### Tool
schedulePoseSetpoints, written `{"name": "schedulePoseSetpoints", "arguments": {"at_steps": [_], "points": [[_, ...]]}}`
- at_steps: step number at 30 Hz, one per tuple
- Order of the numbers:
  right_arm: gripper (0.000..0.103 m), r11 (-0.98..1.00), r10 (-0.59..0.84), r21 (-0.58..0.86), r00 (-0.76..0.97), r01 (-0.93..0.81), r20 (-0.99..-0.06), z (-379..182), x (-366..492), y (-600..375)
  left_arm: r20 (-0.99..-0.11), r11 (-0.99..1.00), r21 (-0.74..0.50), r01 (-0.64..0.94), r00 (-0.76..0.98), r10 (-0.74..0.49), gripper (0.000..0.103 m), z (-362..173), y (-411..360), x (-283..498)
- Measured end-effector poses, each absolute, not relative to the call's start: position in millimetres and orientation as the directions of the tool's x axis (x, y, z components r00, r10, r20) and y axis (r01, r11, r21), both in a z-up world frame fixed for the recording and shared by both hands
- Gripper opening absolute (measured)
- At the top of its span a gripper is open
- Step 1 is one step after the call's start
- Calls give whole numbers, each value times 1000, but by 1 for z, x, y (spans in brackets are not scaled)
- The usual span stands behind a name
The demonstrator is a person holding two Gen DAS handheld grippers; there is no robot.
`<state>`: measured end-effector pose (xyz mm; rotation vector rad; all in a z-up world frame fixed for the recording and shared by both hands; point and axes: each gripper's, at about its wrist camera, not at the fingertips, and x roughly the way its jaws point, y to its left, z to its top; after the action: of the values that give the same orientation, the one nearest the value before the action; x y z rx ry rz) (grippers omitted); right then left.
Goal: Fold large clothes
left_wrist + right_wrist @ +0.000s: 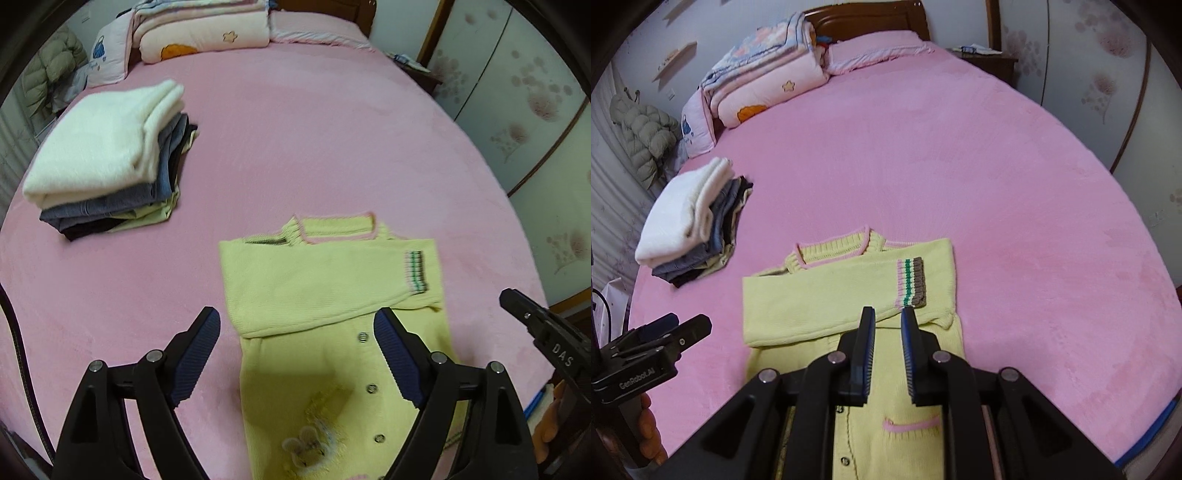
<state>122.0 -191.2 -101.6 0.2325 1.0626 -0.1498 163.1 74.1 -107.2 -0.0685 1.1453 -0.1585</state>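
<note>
A: Tongs first. Left gripper [297,325] has its jaws spread wide with nothing between the pads, hanging above the yellow cardigan [332,280]. Right gripper [888,321] has its jaws nearly together, a narrow gap showing, no cloth caught in it.

B: Cardigan location?

A: Flat on the pink bedspread [314,147], near edge, collar toward the headboard, both sleeves folded across the chest. One striped cuff [911,282] shows on top.

B: View differences?

A: Left wrist view shows four metal snap buttons [372,387] down the front and an embroidered motif [310,439] low on the body. Right wrist view hides most of that behind its own fingers, but shows a pink-trimmed pocket slit [910,424]. Right view also catches the wooden headboard [864,18], plus wall shelves upper left. Each view sees the other gripper at its edge: right one at the far right of the left view, left one at lower left of the right view, with part of a hand [646,424] under it.

B: Counts?

A: Two grippers, one cardigan being worked, one stack of folded clothes [107,162] to the left, well apart from it, white piece on top, grey-blue, dark and pale yellow layers under; exact number unclear. One folded quilt [764,81] by the headboard, one puffy jacket [646,136] hanging at left.
</note>
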Motion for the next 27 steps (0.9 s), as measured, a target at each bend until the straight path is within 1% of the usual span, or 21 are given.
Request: {"name": "schedulePoseSetpoints", "arguments": {"at_steps": [3,8,14,18,21,24,25,27], "points": [[14,963,-15,123,499,242,-866,-85,111,-191,-892,982,-159,101,411,-186,89,-90,73,156],[14,966,-36,103,519,237,-854,-68,98,-186,-894,979,-164,119,401,-199,89,-74,69,146],[14,969,-38,94,512,229,-858,-64,81,-187,-889,979,-165,120,412,-200,89,-69,73,127],[14,972,-30,90,496,217,-868,-69,70,-191,-874,980,-159,124,443,-198,89,-73,79,112],[14,975,-16,93,480,203,-877,-79,62,-194,-873,984,-139,112,455,-175,89,-82,82,100],[15,977,27,121,467,173,-884,-93,53,-200,-869,991,-111,79,477,-135,89,-94,86,86],[15,979,35,123,462,162,-886,-98,50,-201,-866,990,-117,74,481,-138,89,-100,88,81],[21,983,49,123,448,138,-893,-108,42,-203,-874,993,-106,48,472,-116,89,-115,91,73]]}}
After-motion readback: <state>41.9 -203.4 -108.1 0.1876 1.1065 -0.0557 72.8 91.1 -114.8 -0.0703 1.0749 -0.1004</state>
